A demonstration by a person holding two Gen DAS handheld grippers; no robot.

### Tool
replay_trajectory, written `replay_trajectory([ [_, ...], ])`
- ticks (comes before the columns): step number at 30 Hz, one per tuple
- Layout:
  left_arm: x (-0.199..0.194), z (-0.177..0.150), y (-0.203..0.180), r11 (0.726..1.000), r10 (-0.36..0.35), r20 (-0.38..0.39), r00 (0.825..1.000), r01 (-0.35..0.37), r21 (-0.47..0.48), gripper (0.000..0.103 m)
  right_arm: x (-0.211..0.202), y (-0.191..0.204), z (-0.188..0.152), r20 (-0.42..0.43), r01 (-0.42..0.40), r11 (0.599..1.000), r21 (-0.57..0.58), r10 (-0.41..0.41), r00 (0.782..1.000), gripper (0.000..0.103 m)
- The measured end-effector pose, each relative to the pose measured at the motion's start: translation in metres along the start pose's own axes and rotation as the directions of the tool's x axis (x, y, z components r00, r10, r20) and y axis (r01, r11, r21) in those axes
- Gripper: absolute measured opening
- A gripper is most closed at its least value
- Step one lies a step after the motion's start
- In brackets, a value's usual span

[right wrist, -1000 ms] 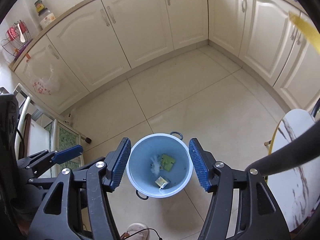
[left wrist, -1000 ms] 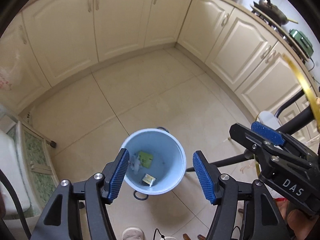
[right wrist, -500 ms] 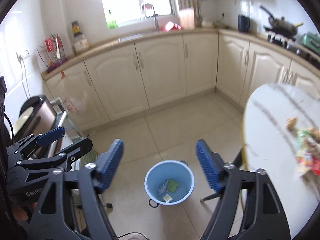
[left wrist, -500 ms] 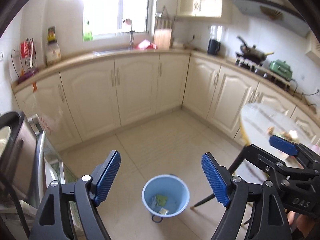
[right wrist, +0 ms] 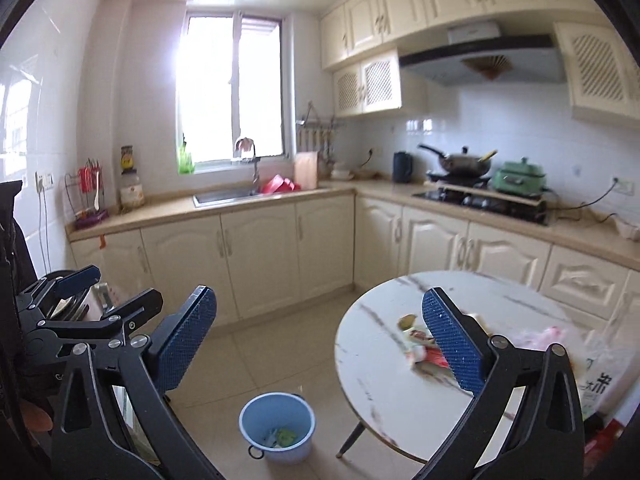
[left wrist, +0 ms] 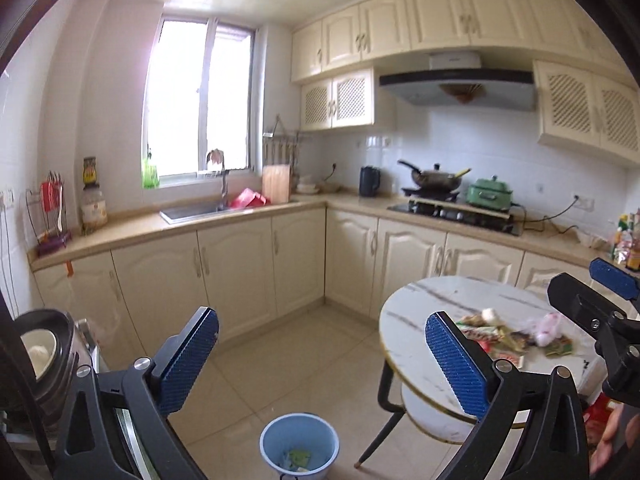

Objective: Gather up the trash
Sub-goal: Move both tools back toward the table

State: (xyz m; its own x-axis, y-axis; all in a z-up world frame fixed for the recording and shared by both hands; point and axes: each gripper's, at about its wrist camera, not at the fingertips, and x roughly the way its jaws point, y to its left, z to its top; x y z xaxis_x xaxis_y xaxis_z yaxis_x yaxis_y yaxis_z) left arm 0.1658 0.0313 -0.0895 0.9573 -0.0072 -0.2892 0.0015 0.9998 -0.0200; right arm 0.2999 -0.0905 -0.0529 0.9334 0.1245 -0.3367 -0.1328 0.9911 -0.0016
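A light blue bucket stands on the tiled floor beside the round marble table, with a few scraps of trash lying inside it. Wrappers and other trash are piled on the tabletop. My left gripper is high above the floor, its jaws opening, nothing between the blue pads. My right gripper is likewise raised, jaws opening and empty. Each gripper shows at the edge of the other's view.
Cream cabinets run along two walls under a counter with a sink, a kettle, a wok on the stove and a green pot. A dark appliance stands at the left. A white bag sits by the table.
Both grippers have risen and tipped up from looking down into the bucket toward level, so the counters and tabletop came into view. Both pairs of jaws have spread wider.
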Motion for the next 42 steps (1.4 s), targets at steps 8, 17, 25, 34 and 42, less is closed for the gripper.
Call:
replay_trajectory([
  [8, -0.135, -0.046, 0.011, 1.000, -0.027, 0.152, 0.988, 0.029, -0.008, 0.102, -0.094, -0.020, 0.020, 0.109, 0.111, 0.994, -0.014, -0.109, 0.988, 0.103],
  [17, -0.200, -0.099, -0.001, 0.998, -0.064, 0.227, 0.972, 0.062, 0.015, 0.102, -0.143, -0.029, 0.028, 0.170, 0.182, 0.983, 0.025, -0.184, 0.968, 0.103],
  [25, -0.188, -0.104, 0.006, 0.997, -0.076, 0.219, 0.973, 0.072, 0.026, 0.102, -0.145, -0.038, 0.026, 0.167, 0.194, 0.980, 0.037, -0.197, 0.966, 0.103],
  [34, -0.152, -0.082, 0.005, 0.995, -0.101, 0.192, 0.976, 0.094, 0.042, 0.102, -0.138, -0.053, 0.016, 0.137, 0.217, 0.975, 0.054, -0.223, 0.965, 0.103],
  [42, -0.069, -0.057, -0.009, 0.989, -0.142, 0.075, 0.987, 0.137, 0.063, 0.102, -0.111, -0.094, -0.006, 0.050, 0.292, 0.951, 0.100, -0.298, 0.953, 0.103],
])
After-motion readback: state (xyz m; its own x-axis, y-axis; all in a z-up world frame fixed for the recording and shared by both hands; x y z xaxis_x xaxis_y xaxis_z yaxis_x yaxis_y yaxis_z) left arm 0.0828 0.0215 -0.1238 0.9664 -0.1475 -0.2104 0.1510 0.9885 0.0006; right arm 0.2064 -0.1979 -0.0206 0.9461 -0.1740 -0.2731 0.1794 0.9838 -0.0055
